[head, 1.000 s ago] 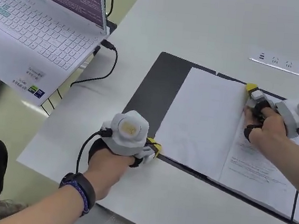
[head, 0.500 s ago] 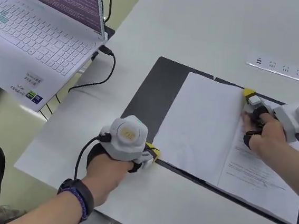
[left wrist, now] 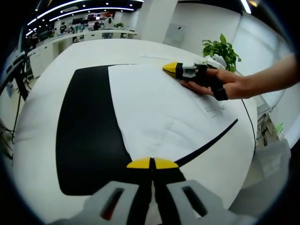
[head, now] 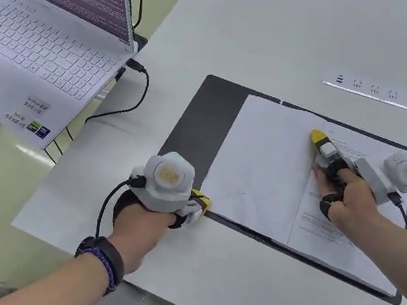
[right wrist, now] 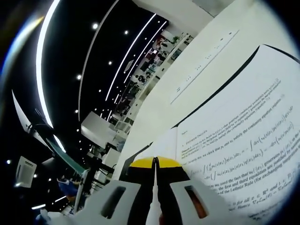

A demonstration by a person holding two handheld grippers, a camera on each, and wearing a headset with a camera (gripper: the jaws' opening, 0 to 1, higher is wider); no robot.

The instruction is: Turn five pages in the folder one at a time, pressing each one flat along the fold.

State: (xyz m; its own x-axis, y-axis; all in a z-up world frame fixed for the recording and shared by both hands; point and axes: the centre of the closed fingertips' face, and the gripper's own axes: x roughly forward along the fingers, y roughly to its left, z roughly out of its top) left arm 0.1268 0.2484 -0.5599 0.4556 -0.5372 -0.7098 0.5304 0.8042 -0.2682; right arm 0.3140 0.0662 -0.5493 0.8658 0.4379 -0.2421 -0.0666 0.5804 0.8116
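Note:
A black folder (head: 199, 127) lies open on the white table, with a blank turned page (head: 271, 166) on its left half and a printed page (head: 337, 223) on its right. My left gripper (head: 197, 202) is shut, its yellow tips resting on the folder's near edge (left wrist: 151, 164) at the bottom of the turned page (left wrist: 154, 105). My right gripper (head: 318, 140) is shut too, its yellow tips down on the paper at the fold, partway down it. In the right gripper view the shut tips (right wrist: 154, 163) lie flat along the printed page (right wrist: 248, 154). The right gripper (left wrist: 174, 69) also appears in the left gripper view.
An open laptop (head: 44, 43) sits at the far left, half over the table's edge, with a black cable (head: 133, 92) curling toward the folder. A white power strip (head: 382, 94) lies beyond the folder at the back right. The table's near edge (head: 72, 244) runs just beside my left hand.
My right gripper has slid down the fold toward me from the folder's top edge. The left gripper has stayed put at the near edge; the head camera shifted slightly.

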